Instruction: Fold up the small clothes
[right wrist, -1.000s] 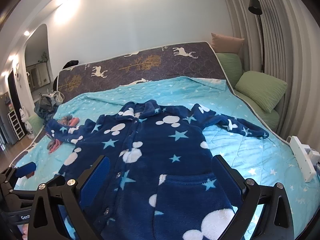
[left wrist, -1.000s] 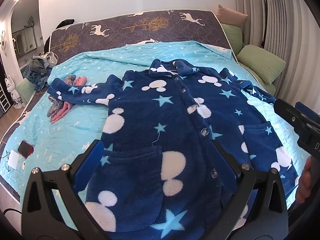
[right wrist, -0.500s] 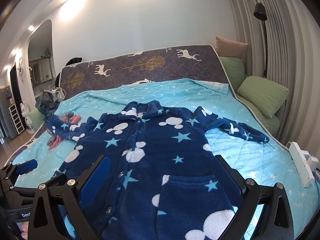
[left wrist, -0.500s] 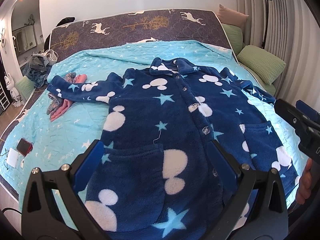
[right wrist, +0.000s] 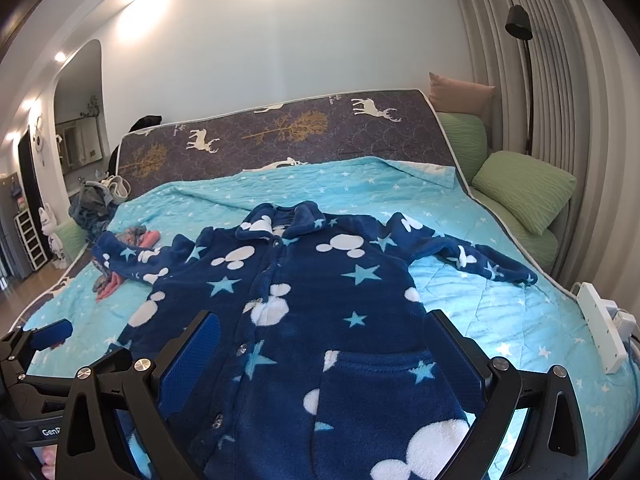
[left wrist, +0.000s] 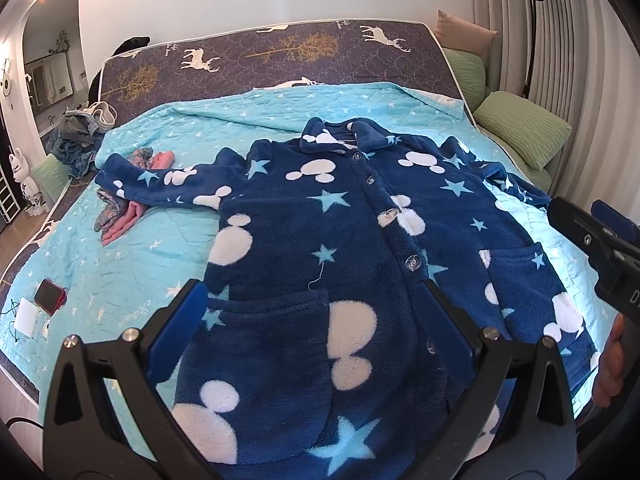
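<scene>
2 grippers hang over the near edge of the bed (right wrist: 500, 312), both with fingers spread wide and holding nothing: the left gripper (left wrist: 312, 320) over the robe's lower half, the right gripper (right wrist: 324, 356) beside it. The blue robe (left wrist: 340, 232) lies flat and buttoned, collar toward the headboard (right wrist: 280, 132), hem nearest, sleeves out sideways. Bare blanket shows on both sides. Pink clothes (left wrist: 124, 220) lie under the left sleeve; a phone (left wrist: 50, 292) and power strip (right wrist: 600, 328) sit at the edges.

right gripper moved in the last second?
Yes. In the right wrist view the headboard sits lower in frame than before and the robe looks farther off, so the right gripper tilted up or backed away slightly.
</scene>
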{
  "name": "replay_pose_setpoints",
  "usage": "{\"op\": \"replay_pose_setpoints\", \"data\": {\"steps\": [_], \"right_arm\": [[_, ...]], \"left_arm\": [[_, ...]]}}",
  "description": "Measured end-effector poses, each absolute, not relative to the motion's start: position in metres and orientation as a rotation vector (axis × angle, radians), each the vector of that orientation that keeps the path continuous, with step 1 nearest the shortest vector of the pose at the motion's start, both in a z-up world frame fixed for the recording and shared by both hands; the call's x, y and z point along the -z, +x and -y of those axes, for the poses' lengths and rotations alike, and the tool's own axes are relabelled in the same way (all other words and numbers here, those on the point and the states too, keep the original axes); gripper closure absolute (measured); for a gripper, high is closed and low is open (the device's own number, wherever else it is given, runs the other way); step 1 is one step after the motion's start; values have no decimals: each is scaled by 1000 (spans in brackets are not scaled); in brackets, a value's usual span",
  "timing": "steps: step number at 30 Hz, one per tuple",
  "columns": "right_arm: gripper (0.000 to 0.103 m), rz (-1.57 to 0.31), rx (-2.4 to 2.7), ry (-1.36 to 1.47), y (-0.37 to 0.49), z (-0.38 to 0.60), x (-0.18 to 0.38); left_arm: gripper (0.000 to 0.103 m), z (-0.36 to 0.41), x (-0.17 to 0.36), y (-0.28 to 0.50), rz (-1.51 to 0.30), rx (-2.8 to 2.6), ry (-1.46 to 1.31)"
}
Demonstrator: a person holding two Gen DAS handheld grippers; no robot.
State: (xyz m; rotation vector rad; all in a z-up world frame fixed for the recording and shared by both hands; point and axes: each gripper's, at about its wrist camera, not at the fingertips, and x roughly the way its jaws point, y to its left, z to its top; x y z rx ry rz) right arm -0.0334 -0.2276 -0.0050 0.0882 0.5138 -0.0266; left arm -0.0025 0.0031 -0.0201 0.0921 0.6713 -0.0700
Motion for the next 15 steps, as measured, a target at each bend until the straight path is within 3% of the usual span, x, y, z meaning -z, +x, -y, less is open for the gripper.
{"op": "replay_pose_setpoints", "data": {"steps": [15], "right_arm": [[0,-513,26,87,-34,228,6]], "left_arm": [[1,-6,19,0,-681,81,76]]}}
